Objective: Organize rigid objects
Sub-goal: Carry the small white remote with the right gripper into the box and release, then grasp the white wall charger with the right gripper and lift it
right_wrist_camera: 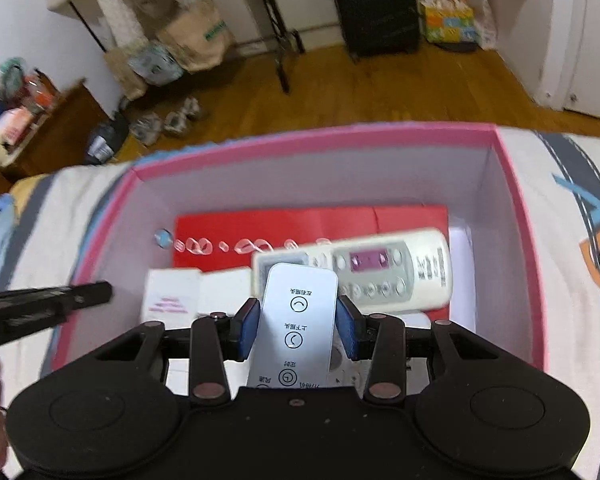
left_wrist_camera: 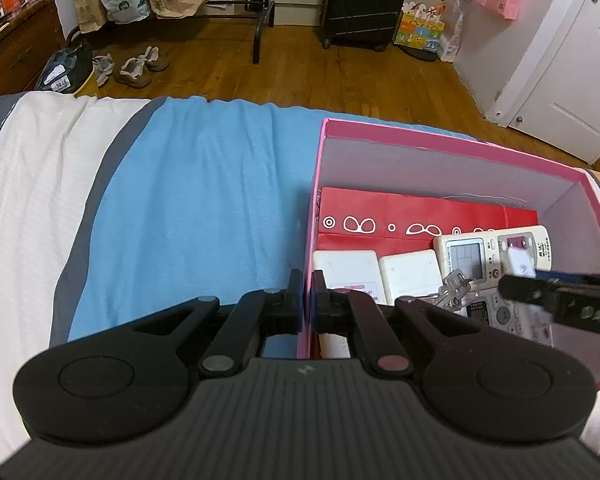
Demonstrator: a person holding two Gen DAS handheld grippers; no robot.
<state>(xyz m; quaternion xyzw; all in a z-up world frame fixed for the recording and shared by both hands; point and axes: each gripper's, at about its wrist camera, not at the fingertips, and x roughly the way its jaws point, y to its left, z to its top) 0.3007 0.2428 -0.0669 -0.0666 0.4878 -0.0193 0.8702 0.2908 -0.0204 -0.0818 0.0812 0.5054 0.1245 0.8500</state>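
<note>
Remote (right_wrist_camera: 296,320) over the pink box (right_wrist_camera: 300,136), carried in the right gripper (right_wrist_camera: 298,330).

Its jaws grasp the flat white remote by its long edges, poised above the box's near half, likely to drop it beside the beige remote (right_wrist_camera: 384,272) lying on a red packet (right_wrist_camera: 300,220) at the back. The left gripper (left_wrist_camera: 308,300) is clenched on the box's left wall, probably steadying it on the bed (left_wrist_camera: 204,184).

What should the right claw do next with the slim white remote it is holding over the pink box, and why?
Probably lower it a little and let go. The right claw grips the slim white remote above the pink box, over the larger remote already inside. The left claw pinches the box's wall, apparently steadying it.
</note>
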